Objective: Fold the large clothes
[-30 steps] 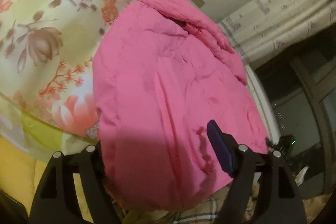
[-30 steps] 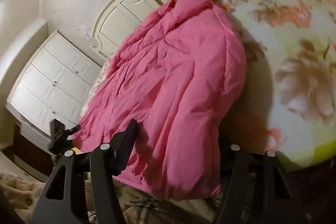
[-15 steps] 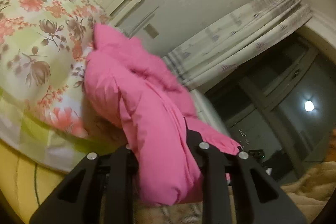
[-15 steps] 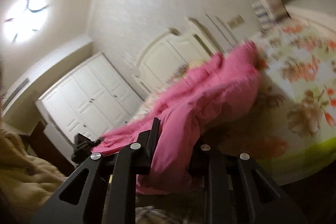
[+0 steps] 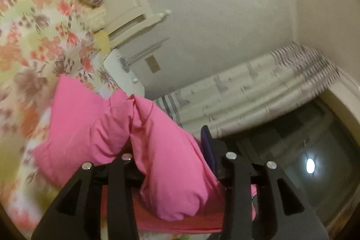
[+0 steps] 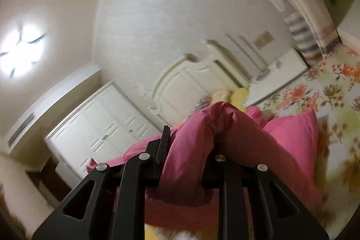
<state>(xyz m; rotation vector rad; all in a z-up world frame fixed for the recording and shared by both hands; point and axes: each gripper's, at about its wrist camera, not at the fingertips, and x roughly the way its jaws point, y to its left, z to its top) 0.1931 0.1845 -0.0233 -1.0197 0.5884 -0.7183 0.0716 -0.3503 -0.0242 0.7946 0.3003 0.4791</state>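
Observation:
A puffy pink jacket (image 5: 90, 127) lies on a floral bedspread (image 5: 33, 37), its near edge lifted off the bed. In the left wrist view a thick fold of it fills my left gripper (image 5: 166, 143). The jaws are opening, but the fabric still bulges against the blue pad (image 5: 208, 147); the other finger is hidden behind cloth. In the right wrist view my right gripper (image 6: 191, 141) is shut on another bunched fold of the jacket (image 6: 290, 134), which arches up over the fingers. Both grippers point about level.
A cream headboard (image 6: 191, 82) and a white nightstand (image 6: 276, 80) stand at the bed's far end. White wardrobes (image 6: 101, 118) line the left wall. A striped curtain (image 5: 258, 93) hangs beside a dark window (image 5: 292, 150). A ceiling lamp (image 6: 20, 53) glares.
Both grippers closed on the jacket's near edge and rose with it, bunching the cloth. The views swung up from the bed toward the walls. The left jaws now stand wider than half a second ago.

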